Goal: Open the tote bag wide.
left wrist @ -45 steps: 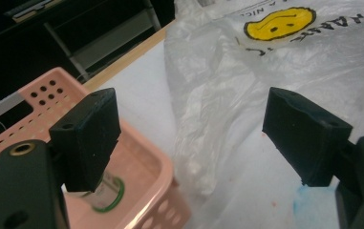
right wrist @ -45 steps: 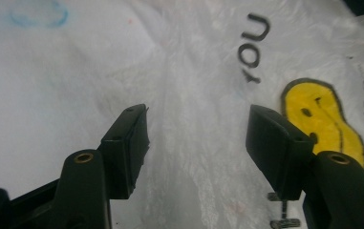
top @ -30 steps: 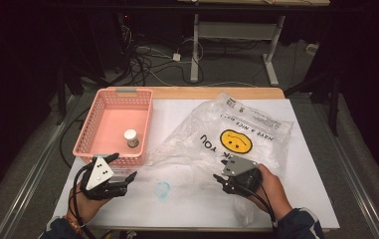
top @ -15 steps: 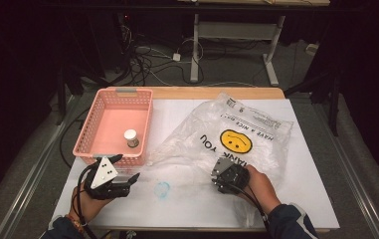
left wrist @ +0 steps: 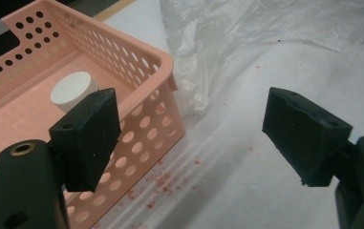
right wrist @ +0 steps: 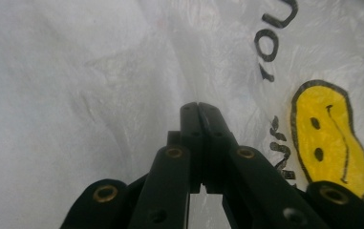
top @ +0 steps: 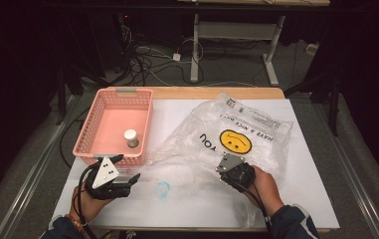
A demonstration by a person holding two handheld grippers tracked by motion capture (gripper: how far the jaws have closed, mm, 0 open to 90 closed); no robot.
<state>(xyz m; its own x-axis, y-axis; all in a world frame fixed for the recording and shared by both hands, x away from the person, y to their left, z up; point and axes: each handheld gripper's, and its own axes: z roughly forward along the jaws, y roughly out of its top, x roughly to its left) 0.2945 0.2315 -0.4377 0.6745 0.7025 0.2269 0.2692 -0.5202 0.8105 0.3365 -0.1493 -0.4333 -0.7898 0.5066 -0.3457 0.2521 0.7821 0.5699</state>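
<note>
The crumpled clear plastic bag with a yellow smiley face (top: 227, 142) lies across the white table (top: 316, 199), right of the pink perforated plastic basket (top: 90, 144). The right gripper (right wrist: 198, 107) has just closed its 2 jaws together at the bag's near edge; whether film is pinched between them I cannot tell. The left gripper (left wrist: 191, 133) gapes wide, empty, beside the basket.

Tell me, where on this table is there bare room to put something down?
The near edge, between the left gripper and right gripper, is bare white table apart from a bluish smudge. The strip between the pink basket and the plastic bag is also free. The bag crowds the right half.
</note>
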